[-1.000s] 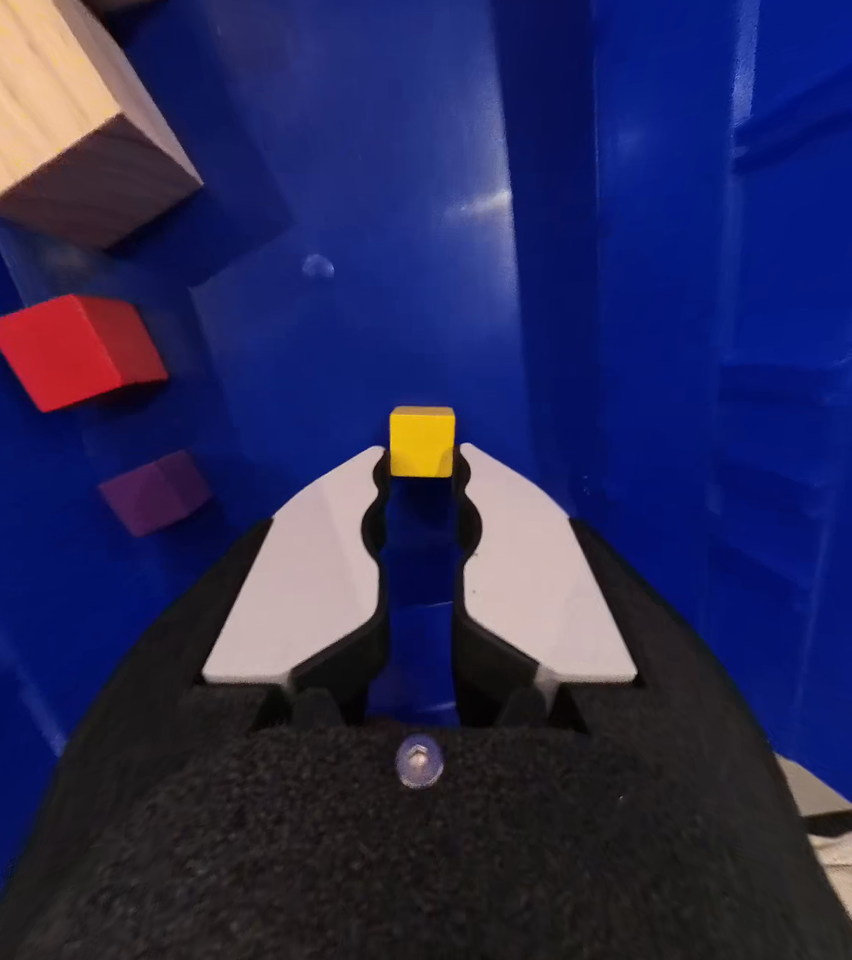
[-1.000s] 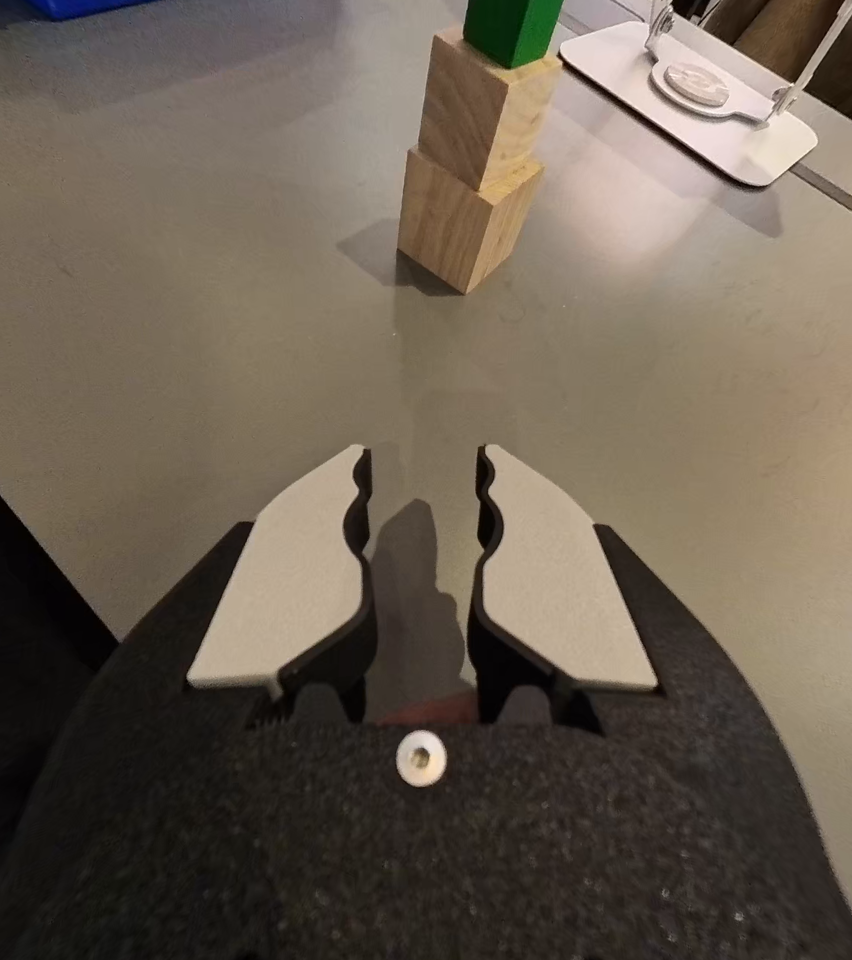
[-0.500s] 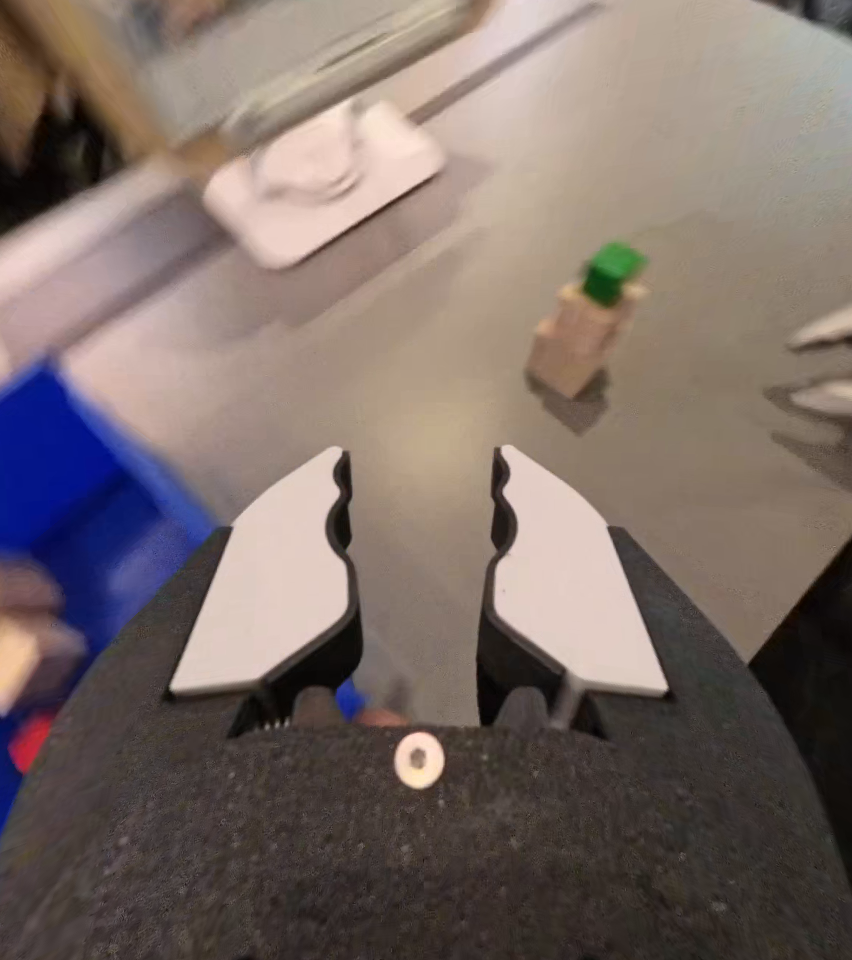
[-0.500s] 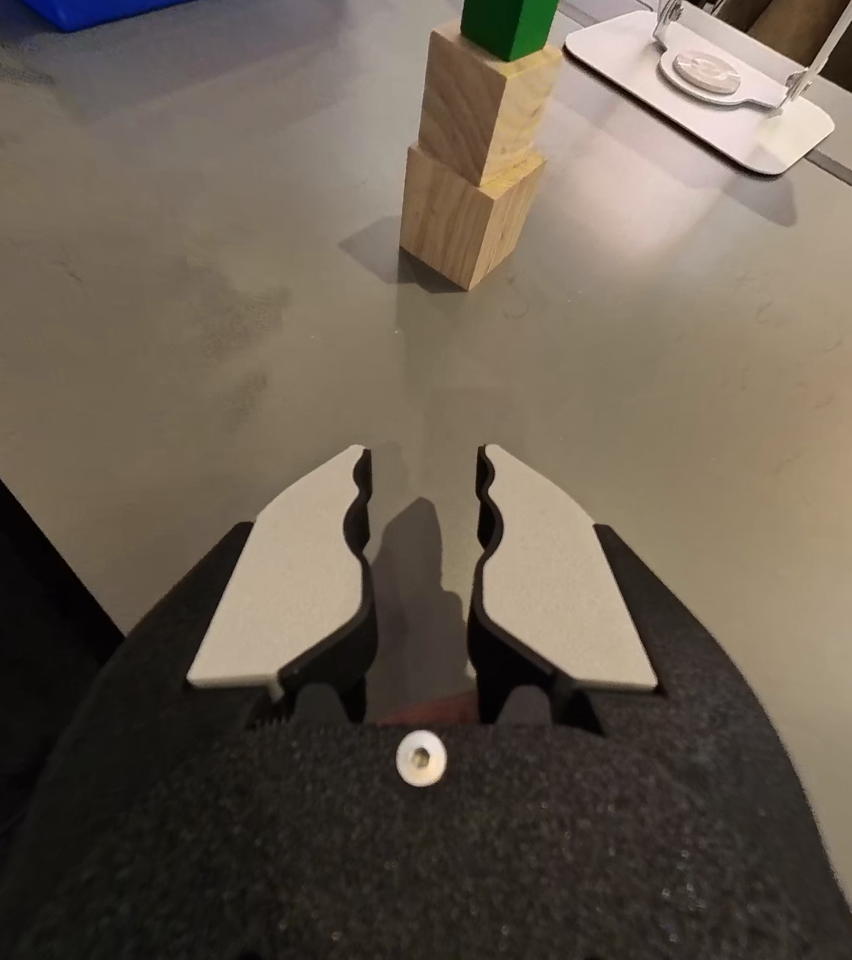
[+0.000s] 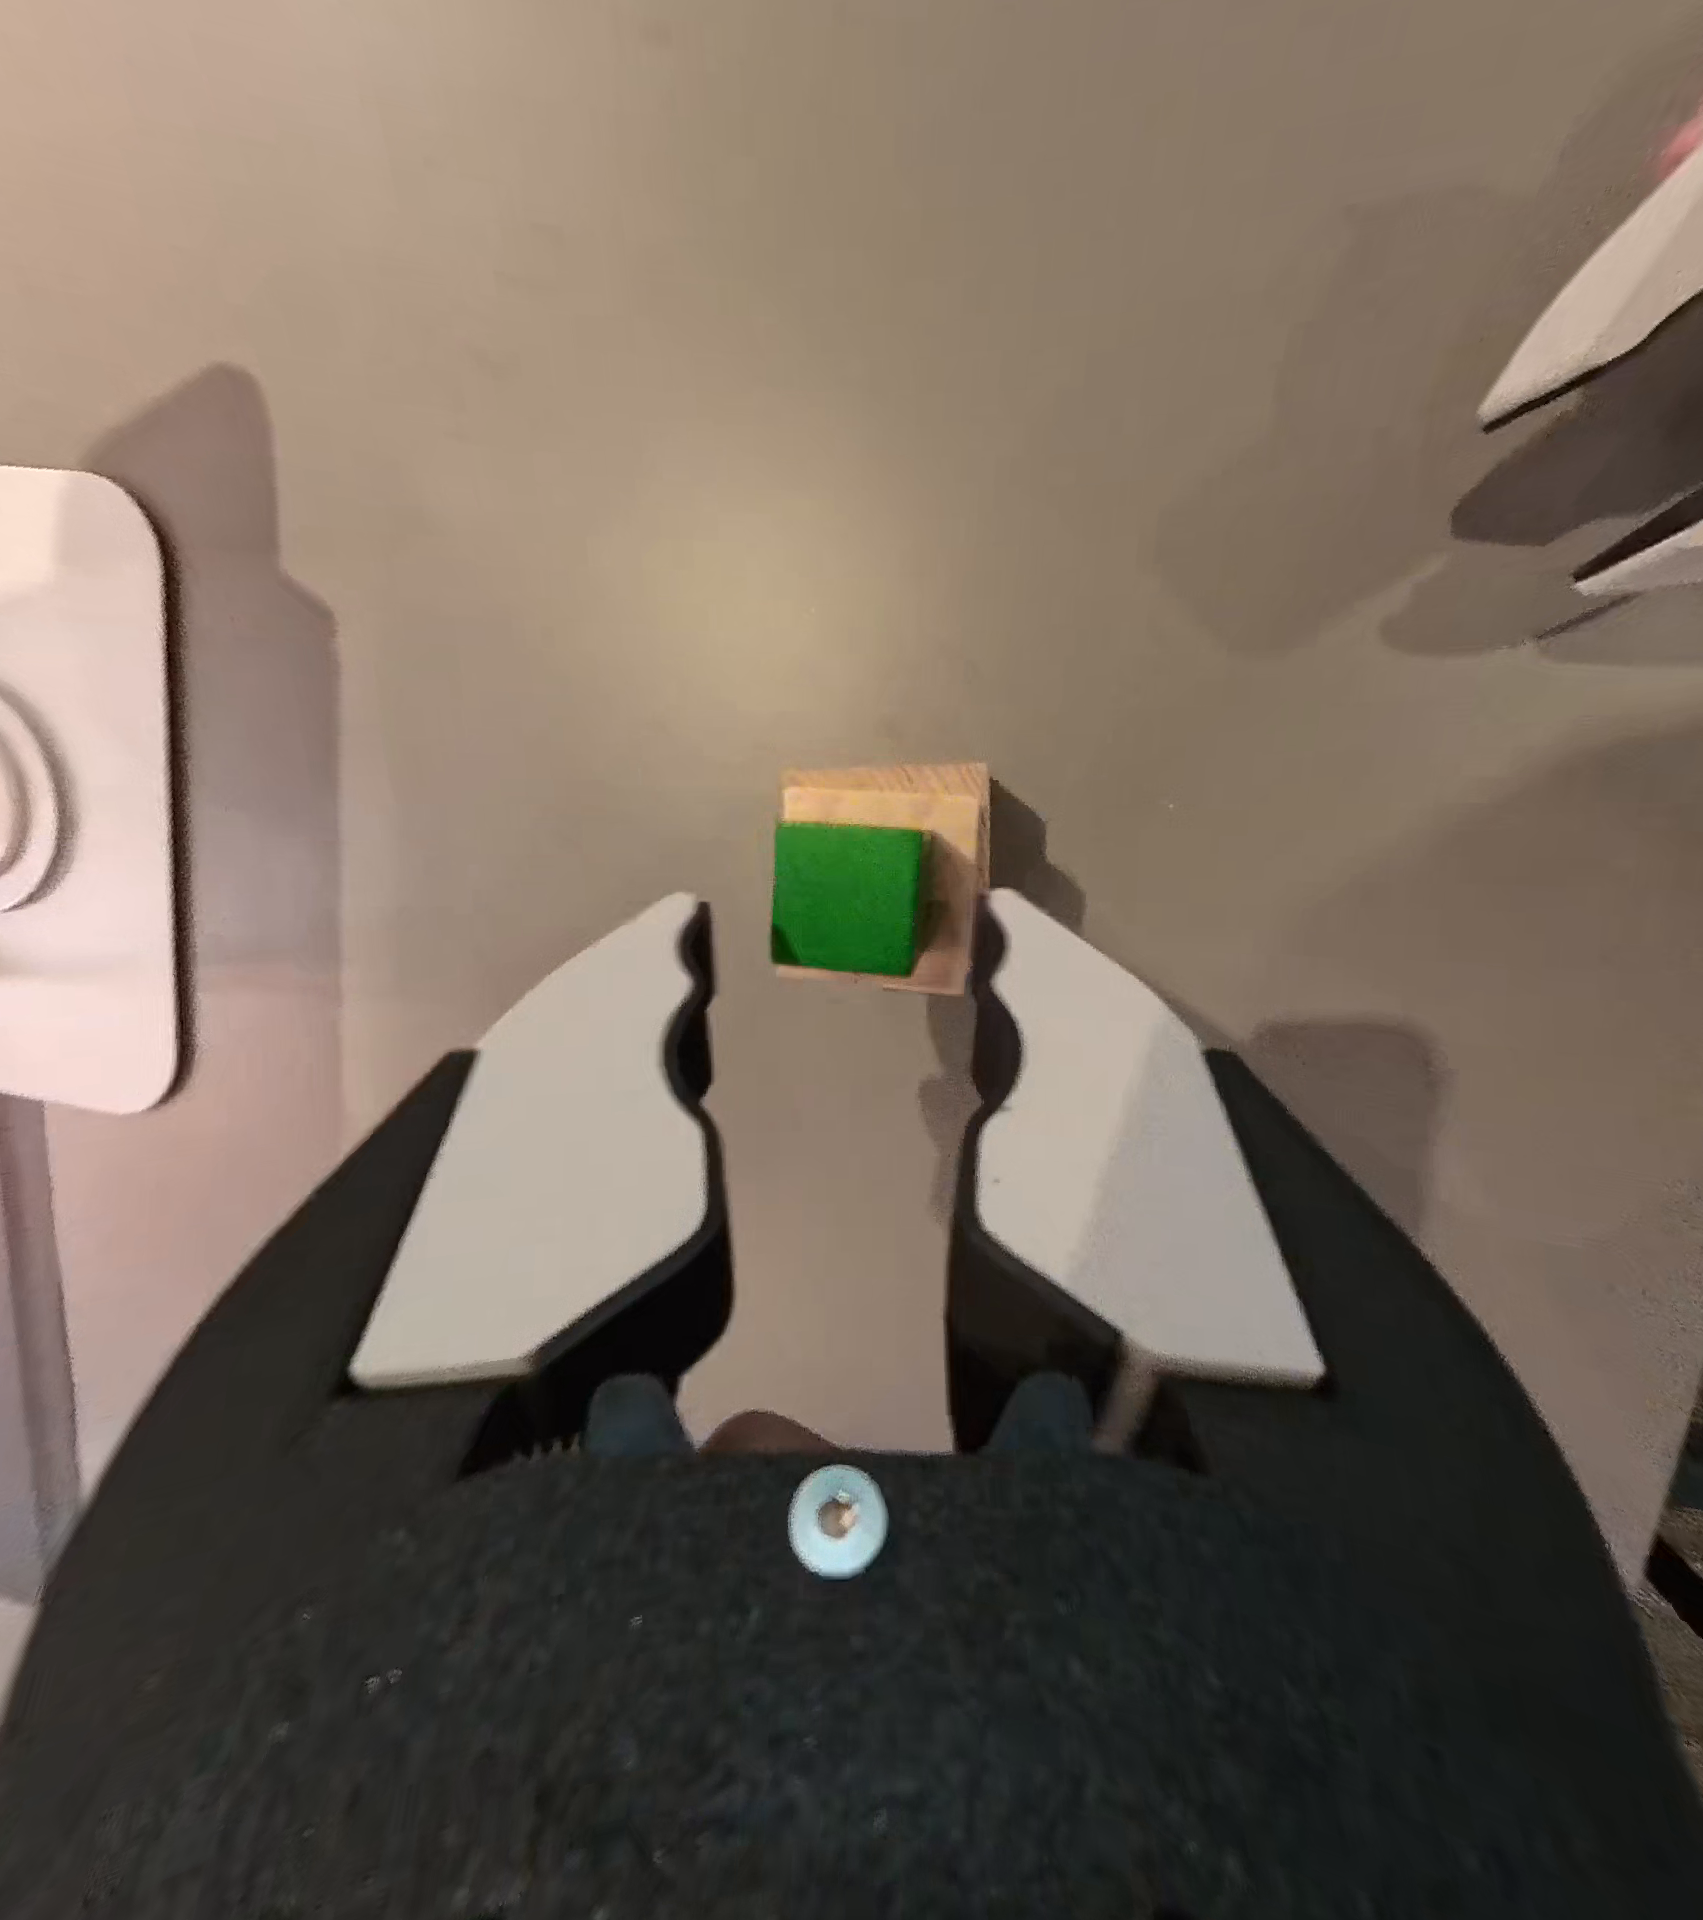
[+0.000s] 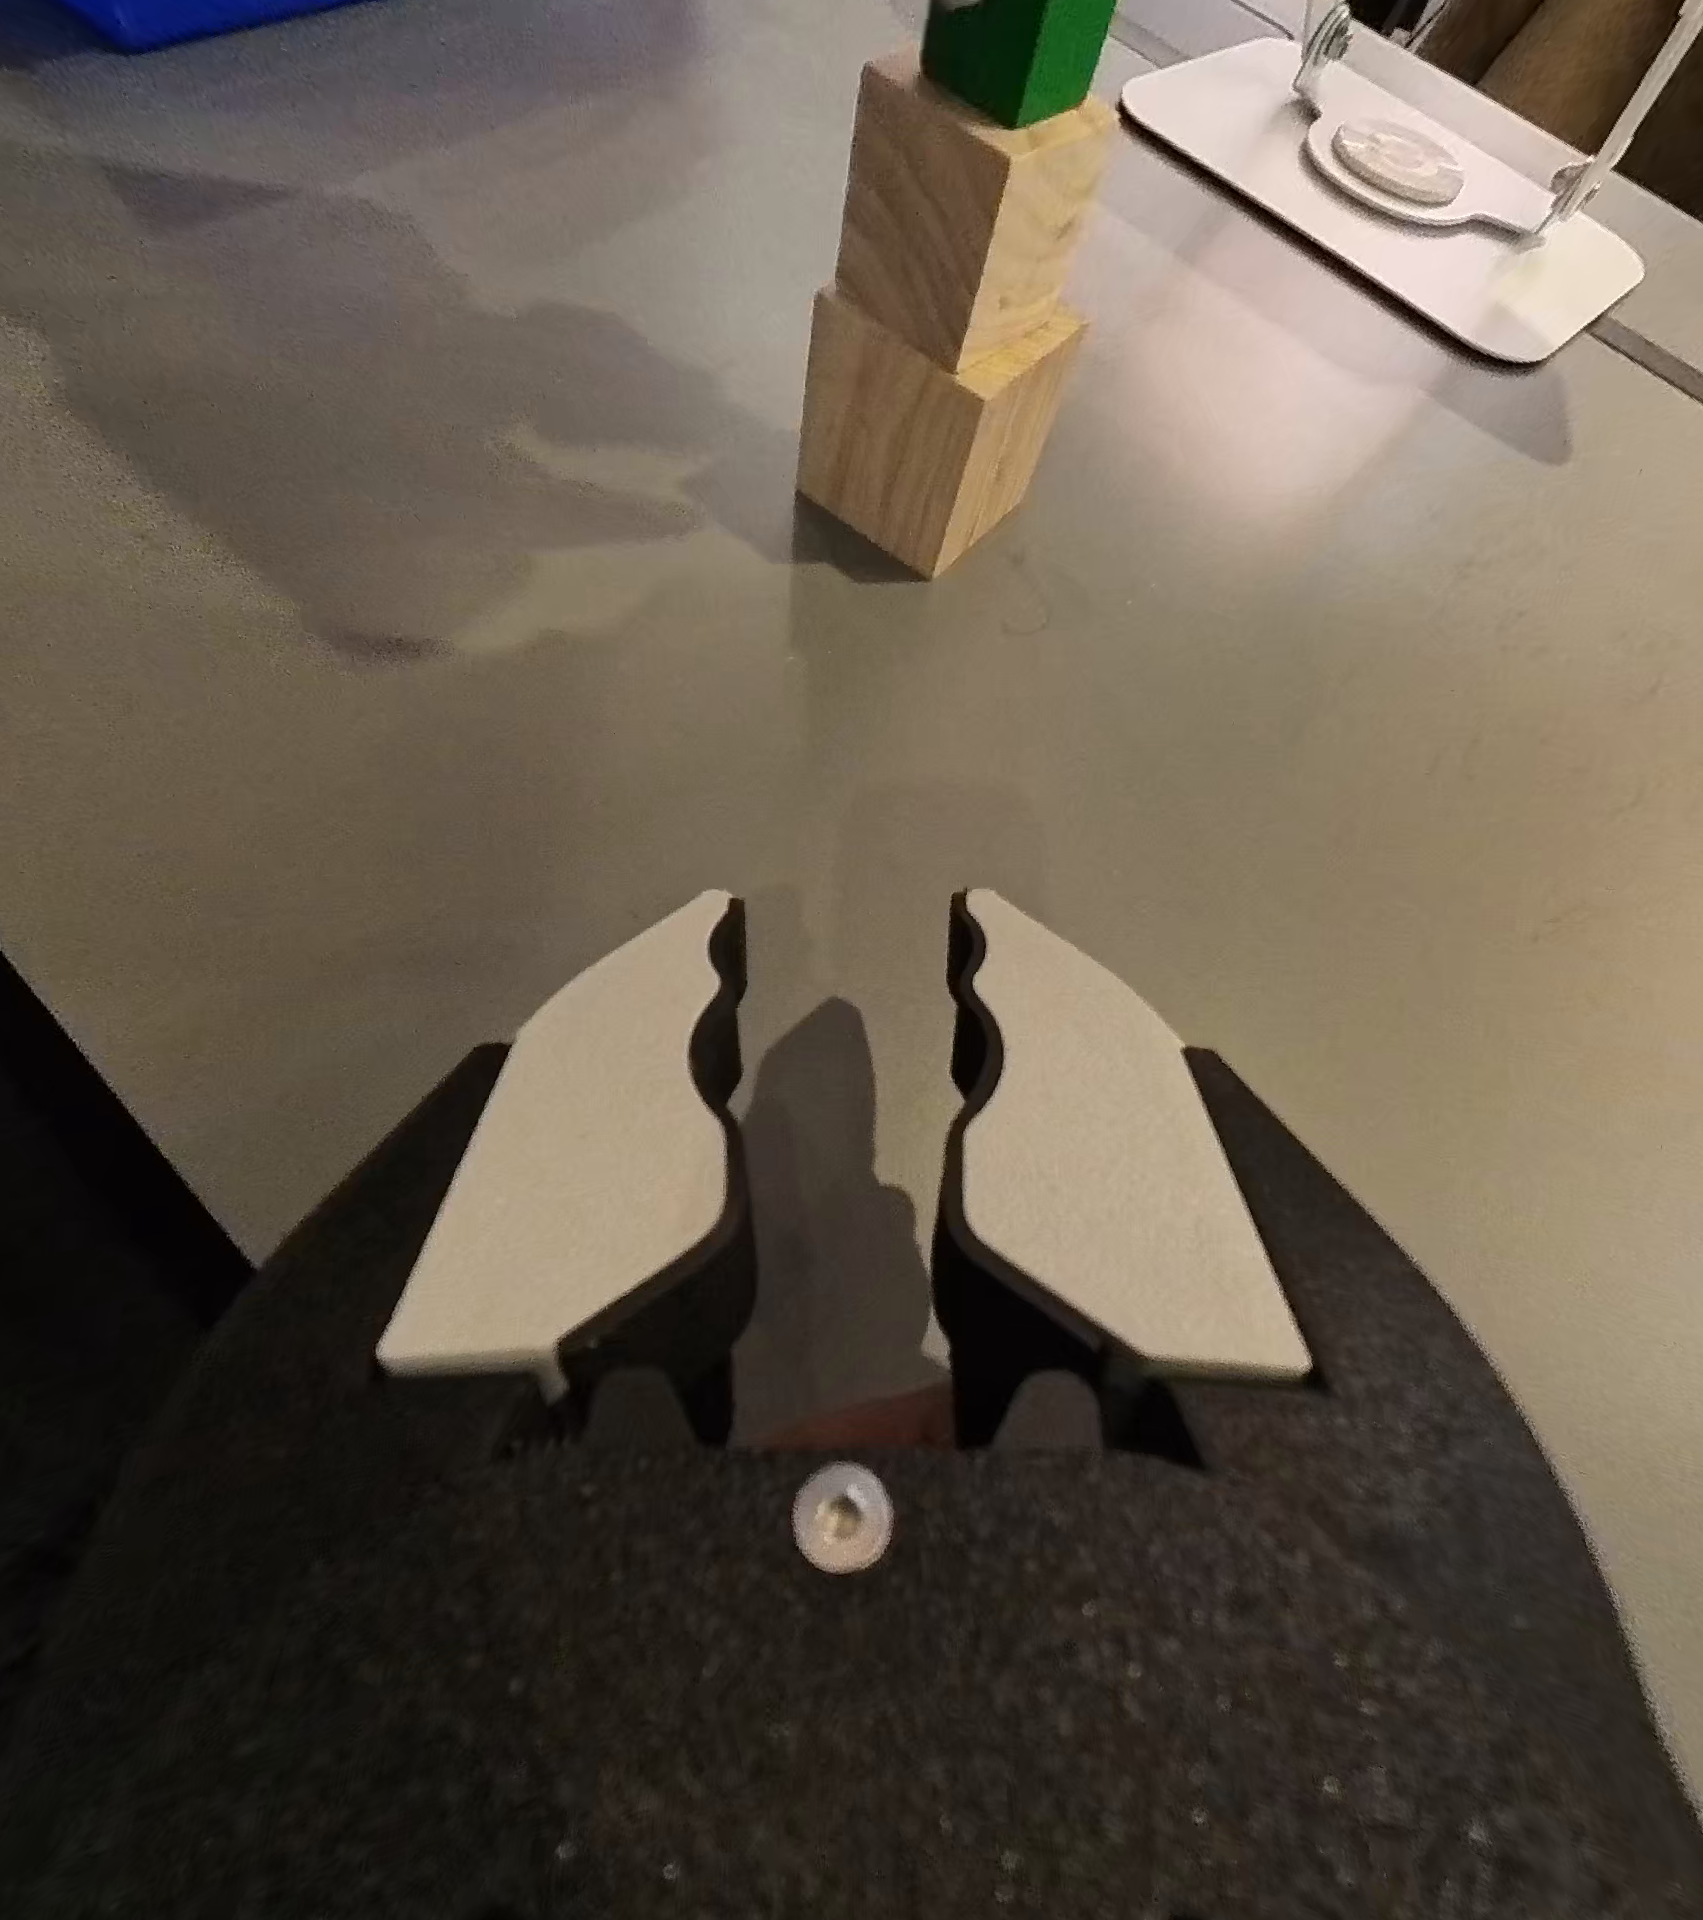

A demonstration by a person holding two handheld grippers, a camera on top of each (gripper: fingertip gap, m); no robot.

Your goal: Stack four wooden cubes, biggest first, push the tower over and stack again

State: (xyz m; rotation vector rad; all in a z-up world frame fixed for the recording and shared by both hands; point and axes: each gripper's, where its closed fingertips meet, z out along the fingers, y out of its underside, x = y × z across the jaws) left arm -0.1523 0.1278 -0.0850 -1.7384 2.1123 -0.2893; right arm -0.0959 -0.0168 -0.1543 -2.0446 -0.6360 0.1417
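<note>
Whereas a yellow cube was clenched inside the blue bin a second ago, the left claw (image 5: 836, 935) is now seen released and empty above the three-cube tower (image 5: 883, 883) on the counter (image 5: 618, 416), the right claw (image 6: 847, 914) likewise released, so a fourth cube is judged lacking.

bare table (image 6: 1346, 831) lies open all round the tower (image 6: 940, 343), with only the white stand (image 6: 1398, 197) near behind it and a blue bin (image 6: 192, 10) far off

The left wrist view looks straight down on the block tower (image 5: 878, 894); the right wrist view faces it (image 6: 940, 343) low, from farther off.
</note>
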